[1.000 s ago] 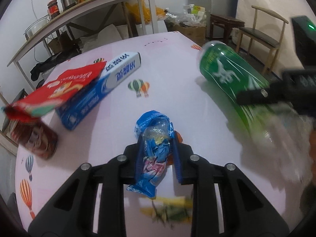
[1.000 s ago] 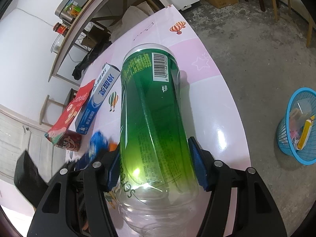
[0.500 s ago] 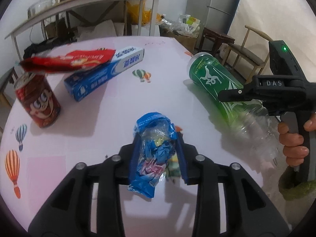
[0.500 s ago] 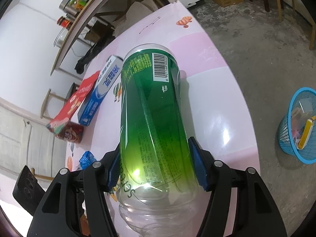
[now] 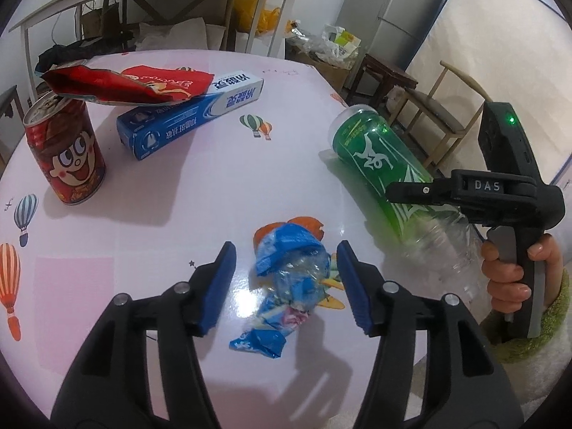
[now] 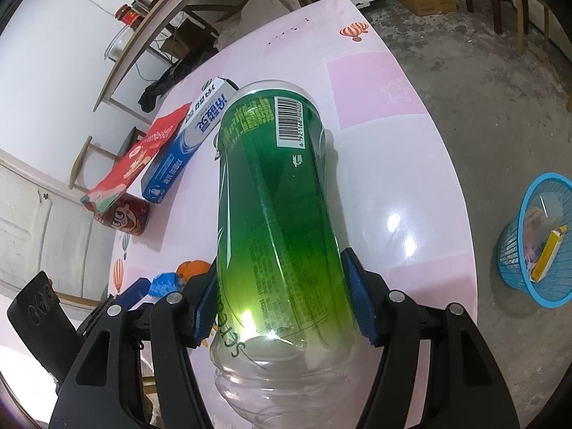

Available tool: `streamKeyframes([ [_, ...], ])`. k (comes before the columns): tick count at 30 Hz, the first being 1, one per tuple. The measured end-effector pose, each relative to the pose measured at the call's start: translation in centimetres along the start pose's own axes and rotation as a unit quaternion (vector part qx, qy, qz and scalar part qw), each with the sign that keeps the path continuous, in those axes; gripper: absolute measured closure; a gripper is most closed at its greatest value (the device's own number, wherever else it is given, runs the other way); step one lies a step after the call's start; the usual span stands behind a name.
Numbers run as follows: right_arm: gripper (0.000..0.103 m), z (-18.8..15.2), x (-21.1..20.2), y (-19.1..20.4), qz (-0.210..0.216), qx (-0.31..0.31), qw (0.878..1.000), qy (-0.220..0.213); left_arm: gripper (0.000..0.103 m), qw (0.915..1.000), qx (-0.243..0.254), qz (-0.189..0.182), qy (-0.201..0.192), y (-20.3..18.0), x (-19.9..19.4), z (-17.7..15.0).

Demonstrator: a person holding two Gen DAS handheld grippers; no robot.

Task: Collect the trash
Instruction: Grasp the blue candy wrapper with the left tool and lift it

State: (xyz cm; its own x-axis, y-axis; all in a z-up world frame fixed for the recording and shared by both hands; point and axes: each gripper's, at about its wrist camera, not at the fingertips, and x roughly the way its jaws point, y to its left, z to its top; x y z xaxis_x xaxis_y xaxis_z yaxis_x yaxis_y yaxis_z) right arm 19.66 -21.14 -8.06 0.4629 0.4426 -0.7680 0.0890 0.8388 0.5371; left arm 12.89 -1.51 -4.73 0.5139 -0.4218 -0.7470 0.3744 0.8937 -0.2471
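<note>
Pink table (image 5: 178,193) with balloon prints, edge curving toward the concrete floor in the right wrist view. Blue mesh basket (image 6: 536,246) sits on the floor off the table's right side, some scraps already inside.

Green plastic bottle (image 6: 279,214) lies on its side on the table, base away from the camera. Right gripper (image 6: 282,307) clamps it near the clear shoulder, blue pads pressing both flanks. Hand (image 5: 507,275) on the grip, visible from the left wrist view.

Blue toothpaste box (image 5: 189,118) flat on the table, far left. Red snack bag (image 5: 125,82) lies across the box and the red can (image 5: 64,153), which stands upright.

Left gripper (image 5: 286,282): jaws have just been opening, now standing apart. Crumpled blue wrapper (image 5: 286,279) lies on the table between them; left pad clear of it, right pad just beside it, contact there can't be told.
</note>
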Motion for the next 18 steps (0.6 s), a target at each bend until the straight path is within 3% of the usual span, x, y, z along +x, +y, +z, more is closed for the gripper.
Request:
streamKeyframes([
  [4, 0.040, -0.3, -0.2, 0.1, -0.004, -0.005, 1.000, -0.001, 0.047, 0.9998, 0.008, 0.010, 0.014, -0.3, 0.4, -0.3],
  [15, 0.041, -1.1, -0.9, 1.1, -0.048, -0.063, 0.997, -0.004, 0.048, 0.9946, 0.050, 0.084, 0.035, -1.3, 0.8, -1.9],
  [18, 0.041, -1.2, -1.1, 0.8, -0.041, -0.058, 0.997, -0.009, 0.063, 0.9933, 0.054, 0.093, 0.041, -1.6, 1.0, -2.3],
])
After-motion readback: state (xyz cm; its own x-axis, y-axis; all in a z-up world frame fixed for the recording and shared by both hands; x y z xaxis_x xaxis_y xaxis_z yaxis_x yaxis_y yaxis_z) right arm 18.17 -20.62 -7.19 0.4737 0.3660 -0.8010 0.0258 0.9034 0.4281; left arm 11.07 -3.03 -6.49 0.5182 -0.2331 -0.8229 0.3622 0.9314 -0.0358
